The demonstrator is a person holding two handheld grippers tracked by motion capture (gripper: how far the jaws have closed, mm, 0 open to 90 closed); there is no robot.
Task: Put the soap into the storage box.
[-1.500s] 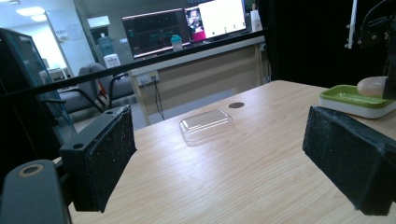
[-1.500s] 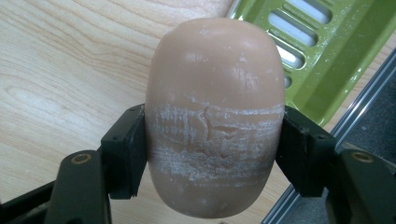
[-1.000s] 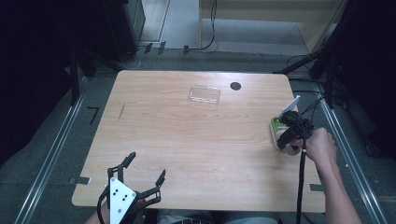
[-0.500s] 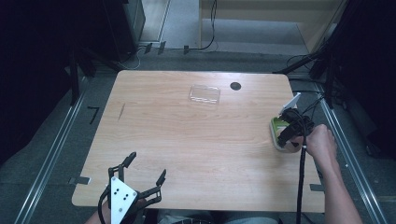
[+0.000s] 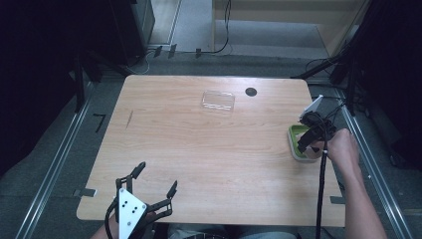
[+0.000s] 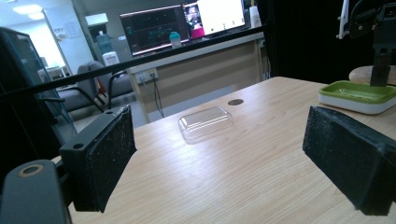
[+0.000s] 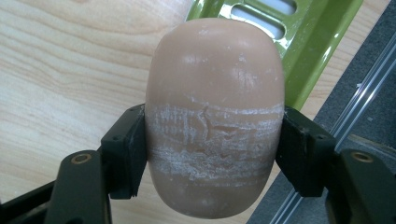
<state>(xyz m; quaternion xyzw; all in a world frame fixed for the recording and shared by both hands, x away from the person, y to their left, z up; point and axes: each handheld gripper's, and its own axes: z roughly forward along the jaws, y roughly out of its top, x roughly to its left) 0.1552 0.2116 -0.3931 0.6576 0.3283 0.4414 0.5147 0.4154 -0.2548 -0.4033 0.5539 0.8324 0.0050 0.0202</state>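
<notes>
Right gripper view, soap bar (image 7: 215, 116) clamped between right claw (image 7: 212, 151) pads

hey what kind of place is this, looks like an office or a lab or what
Most likely a lab or office workroom. A bare wooden table sits between floor rails, large monitors stand on a counter behind, and there are office chairs and a water cooler.

Layout on the counter (image 5: 214, 154)

The lid (image 5: 218, 100) lies toward the far edge; the soap dish (image 5: 297, 142) sits at the right edge, the soap (image 7: 215, 116) above its near end.
</notes>
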